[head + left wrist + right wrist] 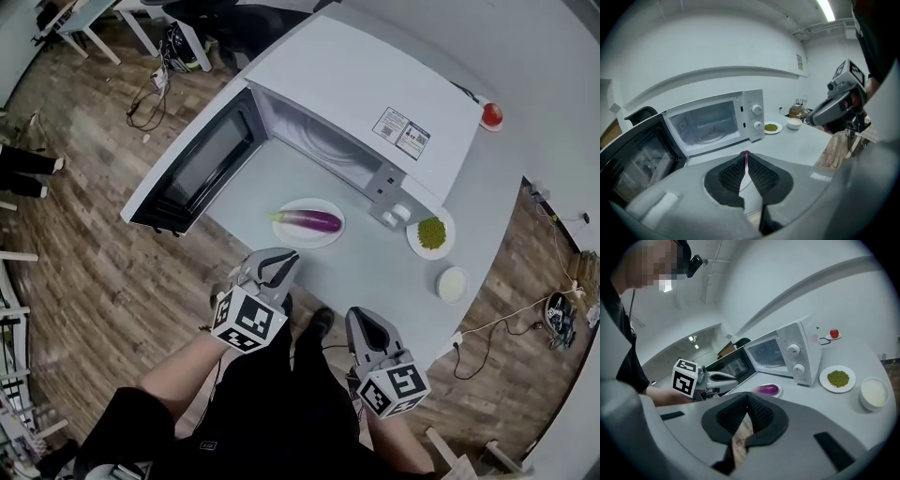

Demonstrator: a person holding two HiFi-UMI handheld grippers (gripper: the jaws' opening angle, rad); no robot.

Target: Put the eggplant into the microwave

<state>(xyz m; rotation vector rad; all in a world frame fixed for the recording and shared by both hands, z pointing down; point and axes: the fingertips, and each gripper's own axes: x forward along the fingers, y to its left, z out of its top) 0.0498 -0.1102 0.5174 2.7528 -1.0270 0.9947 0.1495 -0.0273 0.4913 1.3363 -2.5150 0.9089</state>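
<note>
Biggest thing in the shot was the pale grey table (pixel 394 272), and the white microwave (pixel 375 84) took up most of its far side. The microwave's door (pixel 192 164) was swung wide open and hung out past the table's left edge, and I could see the glass turntable (pixel 710 137) inside. The eggplant (pixel 309 220) was not in the microwave. It lay flat on a white plate (pixel 323 240) on the table, right in front of the open cavity and toward the near edge, roughly mid-table. Off toward the right edge, just beside the microwave's knob panel, sat another white plate (pixel 417 246) with a pile of green stuff (pixel 431 232) on it. Couldn't tell if that was peas or beans. A small white bowl (pixel 452 283) was just beside that plate, closer to the near right edge. Way back at the far right corner there was a little red thing, maybe a tomato (pixel 491 115). Both tools hovered around the table's near edge, well short of the eggplant. The left gripper (pixel 278 261) had its pads pressed together with nothing caught in them, and it was aimed at the eggplant plate. The right gripper (pixel 364 319) was the same, pinched closed on nothing.
</note>
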